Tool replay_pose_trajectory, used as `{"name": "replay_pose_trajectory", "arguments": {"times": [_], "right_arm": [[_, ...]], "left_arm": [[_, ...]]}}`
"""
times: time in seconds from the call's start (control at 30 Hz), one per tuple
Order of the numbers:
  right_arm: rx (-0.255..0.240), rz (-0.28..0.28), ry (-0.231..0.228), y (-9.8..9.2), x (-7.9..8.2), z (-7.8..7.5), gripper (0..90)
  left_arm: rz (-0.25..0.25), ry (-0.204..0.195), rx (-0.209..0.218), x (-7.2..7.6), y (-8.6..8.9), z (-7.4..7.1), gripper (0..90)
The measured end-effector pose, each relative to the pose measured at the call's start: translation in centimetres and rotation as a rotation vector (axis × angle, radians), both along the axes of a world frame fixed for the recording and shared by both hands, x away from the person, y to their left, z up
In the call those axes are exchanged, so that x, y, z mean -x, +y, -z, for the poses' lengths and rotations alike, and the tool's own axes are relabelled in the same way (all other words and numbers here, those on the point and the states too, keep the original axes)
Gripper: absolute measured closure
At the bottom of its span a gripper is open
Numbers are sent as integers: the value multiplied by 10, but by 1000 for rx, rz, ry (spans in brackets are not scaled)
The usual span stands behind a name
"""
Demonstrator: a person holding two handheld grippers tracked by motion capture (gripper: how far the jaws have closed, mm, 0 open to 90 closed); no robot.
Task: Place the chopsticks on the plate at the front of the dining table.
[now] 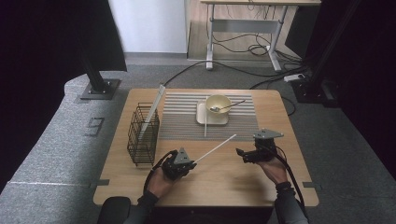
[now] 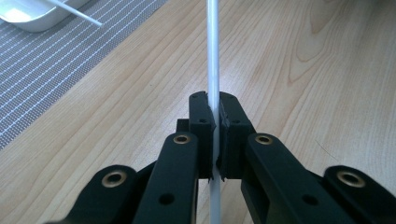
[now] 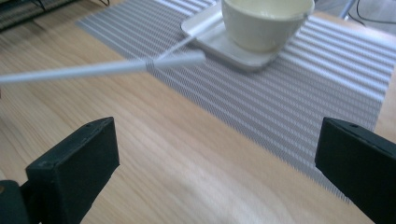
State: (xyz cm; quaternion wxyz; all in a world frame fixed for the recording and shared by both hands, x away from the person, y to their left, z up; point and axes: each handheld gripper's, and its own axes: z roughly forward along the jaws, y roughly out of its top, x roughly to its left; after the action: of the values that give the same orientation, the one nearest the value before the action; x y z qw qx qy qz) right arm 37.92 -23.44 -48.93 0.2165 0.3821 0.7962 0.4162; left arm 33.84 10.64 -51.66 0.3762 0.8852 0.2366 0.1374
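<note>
A thin white plastic chopstick [image 1: 215, 148], pinched near one end between the left gripper [image 1: 190, 164]'s closed jaws, juts over the wooden table [image 1: 224, 182] toward the wide-spread right gripper [image 1: 240, 153], where it could pivot or slip.

Wire basket [image 1: 143, 134], cup [image 1: 218, 105] on saucer [image 1: 212, 116]

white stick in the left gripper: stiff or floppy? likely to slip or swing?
Probably stiff: the white stick runs straight out from the left gripper with no visible sag. Likely light, being so thin. It is pinched near one end between narrow jaws, so the long free end might pivot or slip if bumped; its smooth, round look suggests little grip.
</note>
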Motion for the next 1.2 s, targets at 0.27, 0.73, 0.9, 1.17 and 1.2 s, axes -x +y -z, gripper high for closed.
{"name": "replay_pose_trajectory", "arguments": {"times": [0.27,0.73,0.9,1.17,1.2], "right_arm": [[36,32,49,-16,4,34,0],[47,15,142,-22,1,69,0],[80,22,157,-22,0,75,0],[92,22,154,-21,0,75,0],[92,22,154,-21,0,75,0]], "left_arm": [[-20,19,-17,-7,-6,3,851],[-58,52,-24,-19,-16,7,851],[-60,56,-35,-25,-20,7,851],[-82,69,-37,-38,-24,6,852],[-88,70,-38,-40,-24,6,851]]}}
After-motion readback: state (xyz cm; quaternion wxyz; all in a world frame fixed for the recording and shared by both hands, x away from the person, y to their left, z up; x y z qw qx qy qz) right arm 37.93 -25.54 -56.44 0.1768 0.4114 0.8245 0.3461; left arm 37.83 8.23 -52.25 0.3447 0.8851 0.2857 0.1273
